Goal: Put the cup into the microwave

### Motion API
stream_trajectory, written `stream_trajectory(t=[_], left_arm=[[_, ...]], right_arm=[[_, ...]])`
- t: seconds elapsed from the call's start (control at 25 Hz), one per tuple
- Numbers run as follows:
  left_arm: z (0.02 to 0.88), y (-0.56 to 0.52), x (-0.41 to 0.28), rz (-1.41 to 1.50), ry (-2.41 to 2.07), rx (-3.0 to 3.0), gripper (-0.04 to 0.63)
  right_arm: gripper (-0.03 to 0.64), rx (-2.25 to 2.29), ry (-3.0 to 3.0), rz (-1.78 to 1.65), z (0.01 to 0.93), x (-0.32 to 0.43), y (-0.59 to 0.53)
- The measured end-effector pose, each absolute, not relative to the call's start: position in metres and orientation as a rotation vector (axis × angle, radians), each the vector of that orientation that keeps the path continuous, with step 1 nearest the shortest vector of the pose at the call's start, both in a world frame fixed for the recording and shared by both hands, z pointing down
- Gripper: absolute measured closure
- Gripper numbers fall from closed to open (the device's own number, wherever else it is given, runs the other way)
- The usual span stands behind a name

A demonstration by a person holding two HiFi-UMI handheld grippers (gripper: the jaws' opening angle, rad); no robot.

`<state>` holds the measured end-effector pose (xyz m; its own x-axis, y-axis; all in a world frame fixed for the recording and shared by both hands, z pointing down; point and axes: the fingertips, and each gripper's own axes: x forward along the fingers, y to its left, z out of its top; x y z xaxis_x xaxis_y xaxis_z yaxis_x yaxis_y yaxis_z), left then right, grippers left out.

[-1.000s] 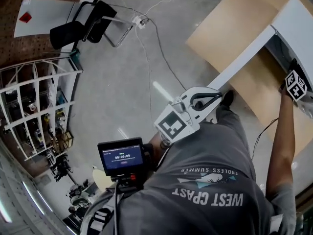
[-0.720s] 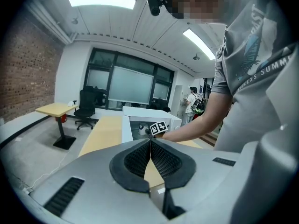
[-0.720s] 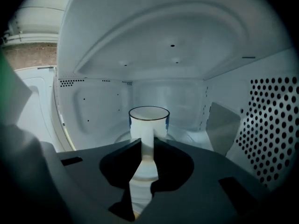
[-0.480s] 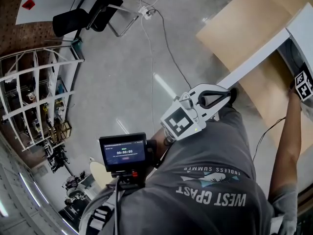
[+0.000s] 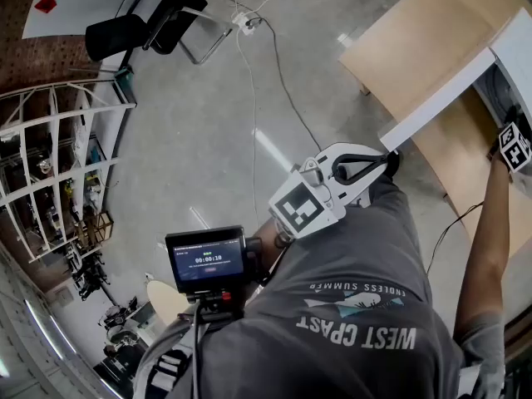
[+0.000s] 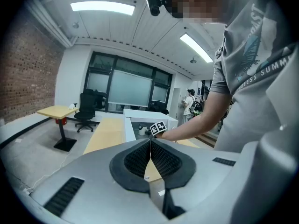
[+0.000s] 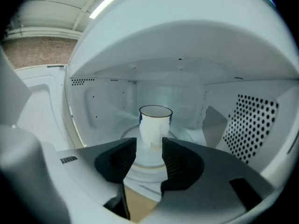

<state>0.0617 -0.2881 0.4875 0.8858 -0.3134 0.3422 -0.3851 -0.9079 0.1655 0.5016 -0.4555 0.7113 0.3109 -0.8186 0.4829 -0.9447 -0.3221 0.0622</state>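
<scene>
In the right gripper view a white cup (image 7: 155,125) with a dark rim stands upright on the glass turntable (image 7: 140,164) inside the white microwave (image 7: 187,50). My right gripper (image 7: 149,146) reaches into the cavity. Its jaws are opening, with the cup's base just ahead in the gap and the pads clear of it. From the head view only its marker cube (image 5: 514,146) shows at the microwave's mouth (image 5: 509,73), beside the open door (image 5: 440,98). My left gripper (image 5: 384,163) hangs shut and empty in front of the person's torso, its pads (image 6: 159,158) pressed together.
The microwave sits on a wooden table (image 5: 416,23). On the concrete floor are a black office chair (image 5: 141,27), a cable (image 5: 274,65) and a white shelf rack (image 5: 58,165). A small screen (image 5: 205,260) is mounted at the person's chest. Another person (image 6: 190,104) stands far back.
The left gripper has drifted a little toward the open door. The right gripper's marker cube stays at the microwave's mouth.
</scene>
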Motion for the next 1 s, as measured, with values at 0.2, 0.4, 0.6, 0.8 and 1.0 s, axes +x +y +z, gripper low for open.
stream_trajectory(t=[0.2, 0.4, 0.6, 0.8, 1.0], left_arm=[[0.47, -0.275, 0.031, 0.407, -0.511, 2.855, 0.574], [0.463, -0.256, 0.009, 0.356, -0.465, 2.909, 0.574], [0.464, -0.23, -0.01, 0.304, -0.388, 2.974, 0.574], [0.421, -0.201, -0.044, 0.223, -0.283, 3.025, 0.574], [0.418, -0.176, -0.041, 0.165, -0.153, 3.099, 0.574]], right_arm=[[0.456, 2.291, -1.577, 0.571, 0.691, 0.458, -0.408], [0.456, 2.259, -1.677, 0.594, 0.681, 0.402, -0.352], [0.598, 2.256, -1.82, 0.525, 0.64, 0.347, -0.297], [0.598, 2.26, -1.931, 0.366, 0.524, 0.281, -0.245], [0.598, 2.281, -2.002, 0.154, 0.451, 0.244, -0.192]])
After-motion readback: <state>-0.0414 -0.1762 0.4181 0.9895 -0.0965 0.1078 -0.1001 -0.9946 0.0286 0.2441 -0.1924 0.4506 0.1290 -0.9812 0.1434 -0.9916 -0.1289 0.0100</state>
